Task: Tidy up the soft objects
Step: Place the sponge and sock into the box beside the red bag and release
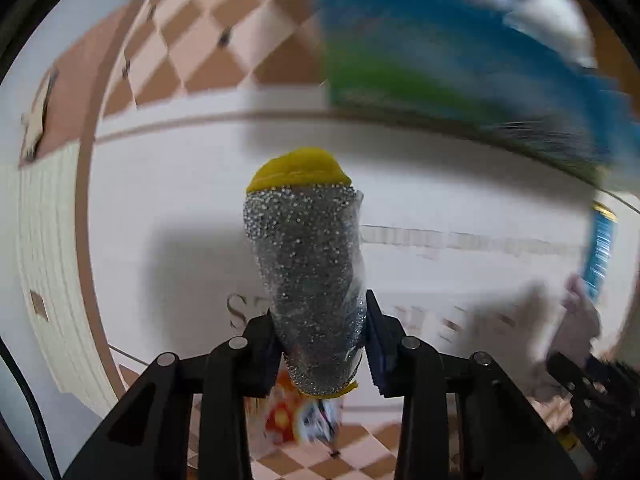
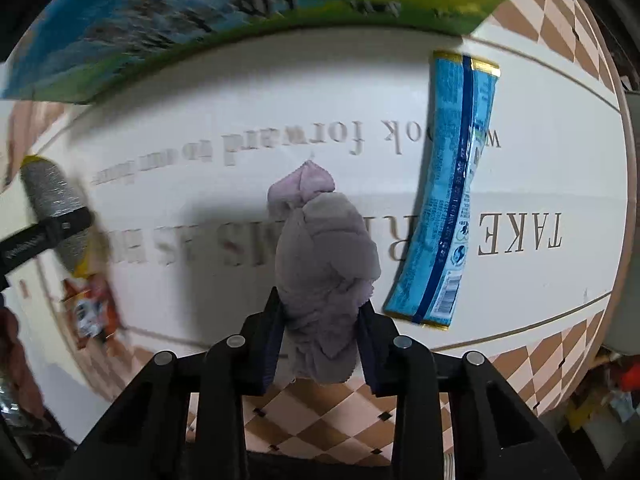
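My left gripper [image 1: 320, 336] is shut on a silver glittery sponge with a yellow backing [image 1: 308, 260], held upright above the white mat. That sponge [image 2: 56, 200] and the left gripper also show at the left edge of the right wrist view. My right gripper [image 2: 322, 320] is shut on a bunched grey-lilac cloth [image 2: 326, 248], held above the mat. The cloth and right gripper show blurred at the lower right of the left wrist view [image 1: 576, 320].
A white mat with grey lettering [image 2: 240, 92] covers a checkered floor [image 2: 320, 408]. A blue-green box [image 2: 200, 12] stands at the far side. A blue packet [image 2: 452, 184] lies right of the cloth. A small orange wrapper [image 2: 92, 308] lies at left.
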Available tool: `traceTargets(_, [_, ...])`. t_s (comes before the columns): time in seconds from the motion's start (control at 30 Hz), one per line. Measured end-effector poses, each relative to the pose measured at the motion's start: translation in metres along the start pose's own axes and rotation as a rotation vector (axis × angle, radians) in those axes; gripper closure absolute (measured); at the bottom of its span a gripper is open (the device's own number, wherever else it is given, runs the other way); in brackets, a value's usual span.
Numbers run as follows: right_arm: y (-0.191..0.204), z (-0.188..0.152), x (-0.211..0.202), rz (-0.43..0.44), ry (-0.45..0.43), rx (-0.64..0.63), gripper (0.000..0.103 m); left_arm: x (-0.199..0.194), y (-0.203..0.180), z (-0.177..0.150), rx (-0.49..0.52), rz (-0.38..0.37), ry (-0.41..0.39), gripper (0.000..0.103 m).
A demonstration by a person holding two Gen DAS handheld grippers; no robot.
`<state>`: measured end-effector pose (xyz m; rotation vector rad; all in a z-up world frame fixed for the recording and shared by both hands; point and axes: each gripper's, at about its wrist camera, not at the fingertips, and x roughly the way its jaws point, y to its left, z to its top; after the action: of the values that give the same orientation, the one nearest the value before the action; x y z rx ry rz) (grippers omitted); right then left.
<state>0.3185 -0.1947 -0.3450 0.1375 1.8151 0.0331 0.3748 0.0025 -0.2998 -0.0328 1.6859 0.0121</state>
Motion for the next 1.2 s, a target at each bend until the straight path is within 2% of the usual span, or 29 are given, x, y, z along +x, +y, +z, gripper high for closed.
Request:
traceTargets(0.13, [0.013, -0.004, -0.056, 0.109, -0.073, -0.032, 0.068, -0.076, -0.022, 0.005, 0.062, -0.108, -0.095, 0.07])
traceTargets(0.23, [0.024, 0.007, -0.119, 0.189, -0.174, -0.068, 0.068, -0.118, -0.036, 0.042, 0.088, -0.163, -0.121, 0.07])
traceTargets(0.33, [0.036, 0.032, -0.164, 0.216, -0.248, -0.107, 0.068, -0.129, -0.049, 0.088, 0.106, -0.133, -0.137, 0.07])
traceTargets(0.37, [0.036, 0.044, -0.173, 0.21, -0.26, -0.114, 0.068, -0.129, -0.036, 0.09, 0.104, -0.128, -0.134, 0.07])
traceTargets(0.43, [0.039, 0.074, -0.188, 0.176, -0.289, -0.116, 0.068, -0.116, -0.038, 0.118, 0.107, -0.137, -0.067, 0.07])
traceTargets(0.6, [0.044, 0.138, -0.183, 0.149, -0.257, -0.09, 0.068, -0.085, -0.041, 0.169, 0.109, -0.085, 0.009, 0.07])
traceTargets(0.73, [0.047, 0.176, -0.168, 0.119, -0.209, -0.086, 0.068, -0.055, -0.049, 0.177, 0.126, -0.052, 0.06, 0.07])
traceTargets(0.93, [0.051, 0.203, -0.133, 0.06, -0.149, -0.099, 0.068, -0.031, -0.047, 0.188, 0.115, -0.021, 0.119, 0.07])
traceTargets(1.2, [0.058, 0.21, -0.117, 0.048, -0.118, -0.11, 0.068, -0.019, -0.041, 0.192, 0.096, -0.035, 0.149, 0.068])
